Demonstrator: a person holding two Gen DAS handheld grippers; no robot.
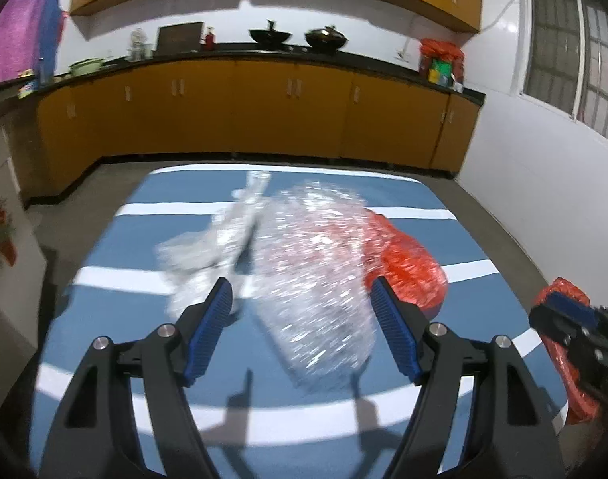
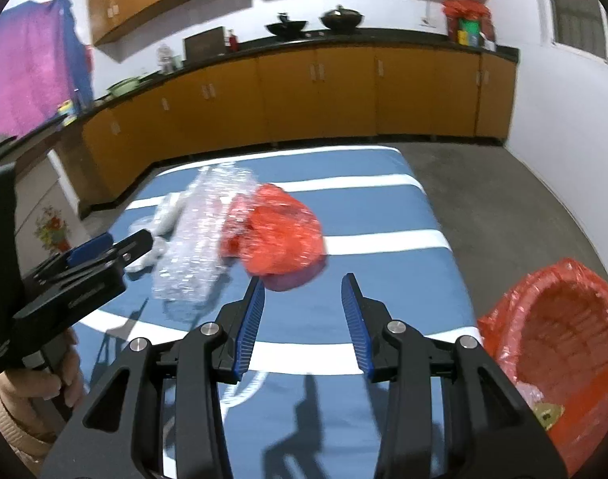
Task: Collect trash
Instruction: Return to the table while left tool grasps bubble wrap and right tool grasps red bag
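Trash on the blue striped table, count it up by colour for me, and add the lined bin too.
Clear: 2, the bubble wrap and the crumpled clear plastic film beside it.
Red: 1, the red plastic bag lying on the table.
Red-lined trash basket: 1, off the table's right edge.
Total: 4.

Ahead of my left gripper [image 1: 300,299], jaws spread wide, crumpled bubble wrap [image 1: 316,263] fills the path, with a red plastic bag [image 1: 407,263] touching its right side. My right gripper [image 2: 304,295] has bare blue-and-white table [image 2: 383,279] between its fingers. The red-lined basket [image 2: 563,331] blocks the table's right edge; the near strip is free.
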